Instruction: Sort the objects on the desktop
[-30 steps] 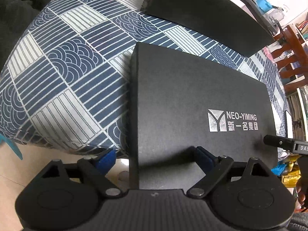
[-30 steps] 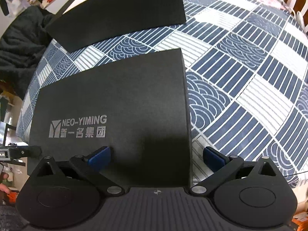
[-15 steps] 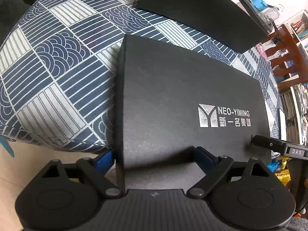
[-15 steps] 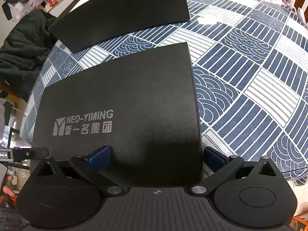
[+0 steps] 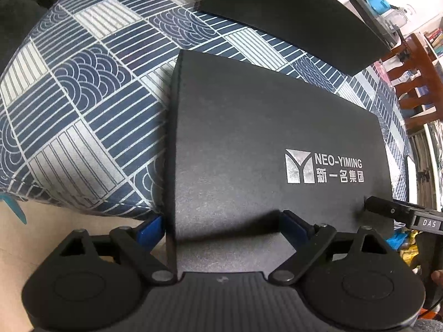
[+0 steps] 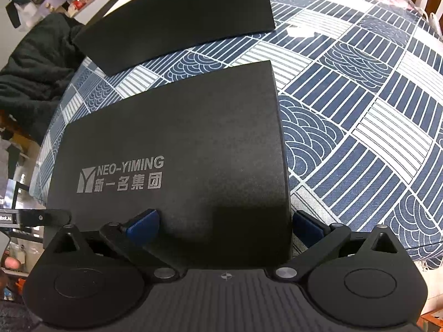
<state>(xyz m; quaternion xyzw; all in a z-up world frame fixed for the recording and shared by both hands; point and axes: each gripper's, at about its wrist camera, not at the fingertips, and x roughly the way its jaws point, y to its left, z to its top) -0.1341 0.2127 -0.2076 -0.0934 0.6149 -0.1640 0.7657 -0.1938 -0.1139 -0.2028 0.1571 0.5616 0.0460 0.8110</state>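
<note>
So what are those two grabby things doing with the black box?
A person is working two handheld grippers on a black box lid printed NEO-YIMING. The left gripper straddles its near left corner, one blue pad outside the edge and one over the top. The right gripper does the same at the near right corner. Both look open. A second black piece lies farther back on the blue patterned tablecloth.

L wrist cam sits low at the near table edge, close over the black box (image 5: 271, 149), facing fwd. R cam likewise from the box's (image 6: 177, 149) other end. Both share its logo top.
</note>
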